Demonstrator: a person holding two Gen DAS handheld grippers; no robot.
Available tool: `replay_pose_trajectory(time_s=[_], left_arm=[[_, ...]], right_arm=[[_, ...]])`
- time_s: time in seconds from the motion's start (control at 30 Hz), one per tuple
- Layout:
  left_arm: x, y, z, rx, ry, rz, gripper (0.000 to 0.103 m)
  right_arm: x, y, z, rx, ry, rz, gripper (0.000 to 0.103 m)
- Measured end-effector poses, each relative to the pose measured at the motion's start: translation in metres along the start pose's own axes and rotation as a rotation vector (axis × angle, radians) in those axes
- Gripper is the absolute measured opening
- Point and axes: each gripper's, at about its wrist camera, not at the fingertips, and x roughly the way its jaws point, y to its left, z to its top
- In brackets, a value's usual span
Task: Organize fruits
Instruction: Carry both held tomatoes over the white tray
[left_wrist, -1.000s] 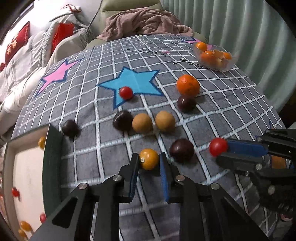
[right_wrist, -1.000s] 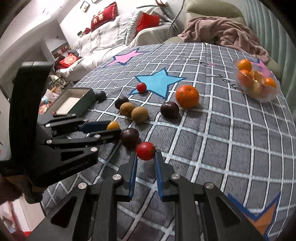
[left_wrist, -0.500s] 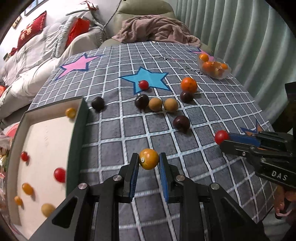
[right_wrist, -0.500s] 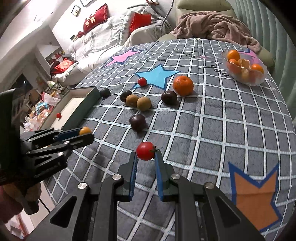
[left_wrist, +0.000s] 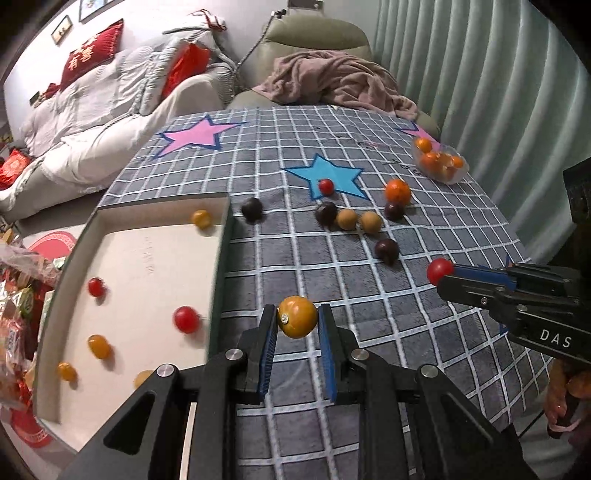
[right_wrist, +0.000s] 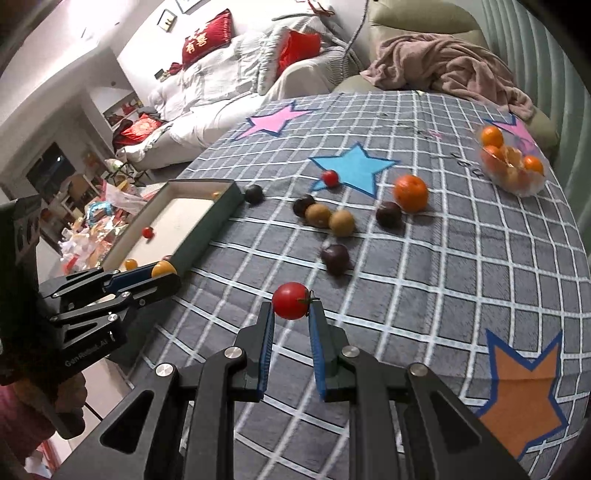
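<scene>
Left wrist view shows the left gripper (left_wrist: 297, 320) clamped on a yellow tomato (left_wrist: 297, 317) held just beside the box (left_wrist: 218, 266), likely to join the small tomatoes inside, while the right gripper (right_wrist: 290, 307) pinches a red tomato (right_wrist: 290, 300) above the checked cloth (right_wrist: 461, 266), presumably bound for the same box. Dark and tan fruits (left_wrist: 349, 219) wait mid-cloth; blur leaves their kinds uncertain, and the box's near corner is cut off.
</scene>
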Motion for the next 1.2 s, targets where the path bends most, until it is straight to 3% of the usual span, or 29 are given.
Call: replay_pose_trajectory(time_s=[0.83,1.2], left_arm=[[-0.02,0.107,-0.006,-0.177,-0.047,0.076,0.024],[0.007,0.136,0.008,-0.202,-0.015,0.111,0.024]], right_arm=[[0.044,0.107,0.044,-0.146,0.053,0.064,0.021],[0.092,0.138,0.069,-0.174,0.108,0.086,0.021]])
